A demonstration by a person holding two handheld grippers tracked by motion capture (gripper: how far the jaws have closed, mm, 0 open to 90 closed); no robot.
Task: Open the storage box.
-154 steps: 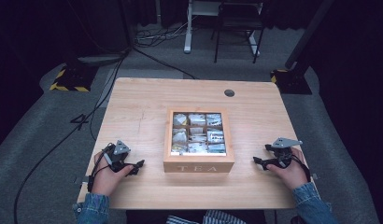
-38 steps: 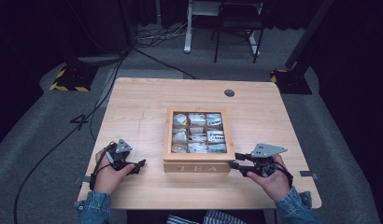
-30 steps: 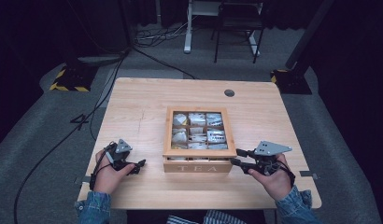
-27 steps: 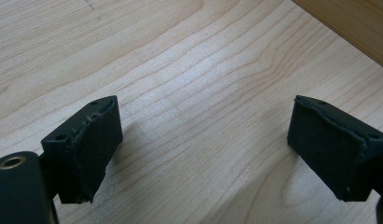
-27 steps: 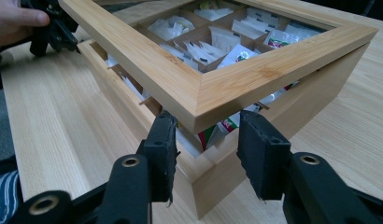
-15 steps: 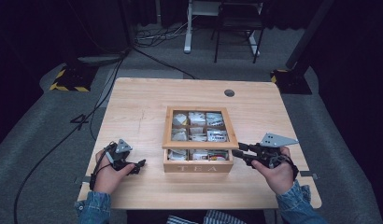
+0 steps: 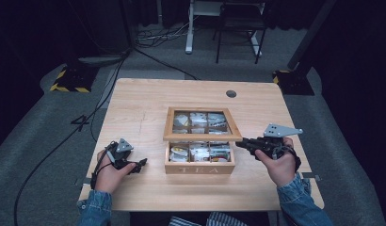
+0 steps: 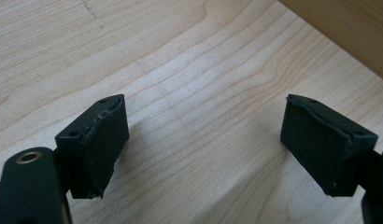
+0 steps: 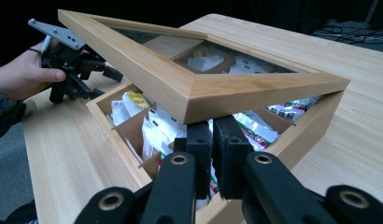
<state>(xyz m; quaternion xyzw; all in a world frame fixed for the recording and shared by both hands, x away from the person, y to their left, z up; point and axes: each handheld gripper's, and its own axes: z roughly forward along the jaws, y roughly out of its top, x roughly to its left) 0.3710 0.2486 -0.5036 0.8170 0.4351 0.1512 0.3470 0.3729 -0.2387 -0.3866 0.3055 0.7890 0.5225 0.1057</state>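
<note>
A wooden tea box (image 7: pixel 199 168) marked TEA stands mid-table, with tea bags (image 7: pixel 200 151) in its compartments. Its glass-paned lid (image 7: pixel 202 137) is tilted up, front edge raised off the box. My right gripper (image 7: pixel 239 141) is shut, its tips under the lid's front right corner. In the right gripper view the closed jaws (image 9: pixel 212 135) press up under the lid (image 9: pixel 255 91), and tea bags (image 9: pixel 157 128) show in the gap below. My left gripper (image 7: pixel 143 162) rests on the table left of the box, open and holding nothing (image 8: pixel 203 144).
The wooden table (image 7: pixel 148 99) has a round cable hole (image 7: pixel 231 93) at its far side. Beyond it stand a chair (image 7: pixel 238 28) and cables (image 7: pixel 111 70) on the grey floor. The box's wall (image 8: pixel 348 32) lies just past the left gripper.
My right gripper moved in from the right to the box's front corner and raised the lid, which has tilted up further over the last second. The left gripper stayed still.
</note>
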